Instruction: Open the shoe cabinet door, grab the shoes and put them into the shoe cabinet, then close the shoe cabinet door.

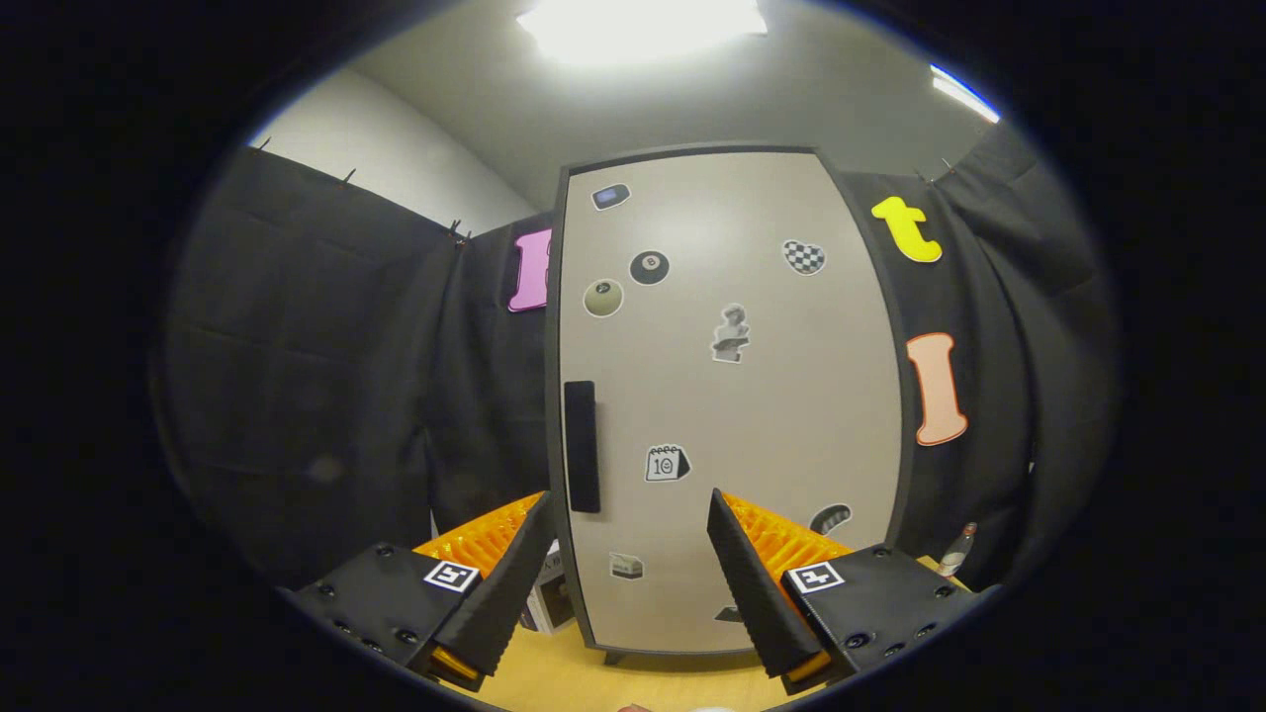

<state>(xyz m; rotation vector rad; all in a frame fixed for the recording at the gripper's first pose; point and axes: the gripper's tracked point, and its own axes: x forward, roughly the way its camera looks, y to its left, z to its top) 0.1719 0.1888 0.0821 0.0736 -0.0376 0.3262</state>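
Beige and smooth, the shoe cabinet door (pixel 732 396) stands closed, flat in a dark grey frame, straight ahead of the tongs (pixel 630 554). The shoe cabinet stands upright on the light wooden worktop (pixel 593 682), and a short dark foot shows under its lower edge. On the left side of the door, about halfway up, sits a long black handle (pixel 582 447), set vertical and close to the frame.

Several small stickers are spread over the door: two billiard balls (pixel 627 282) near the upper left, a checkered heart (pixel 804 257) at the upper right, a grey bust figure (pixel 730 334) in the middle, and a calendar sticker (pixel 667 463) lower down, just right of the handle. A few more stickers lie near the bottom, too small to tell.

The tongs are spread wide and hold nothing. The left finger's tip reaches just below the handle, near the door's left edge, and the right finger's tip points at the lower middle of the door. I cannot tell whether the tips touch the door or stay a little before it.

Behind the left finger, beside the cabinet's lower left corner, a small box (pixel 549 603) stands on the worktop. To the right of the cabinet, a small bottle (pixel 957 549) shows. Black cloth hangs behind and on both sides, with a pale wall and a bright ceiling lamp (pixel 641 25) above.
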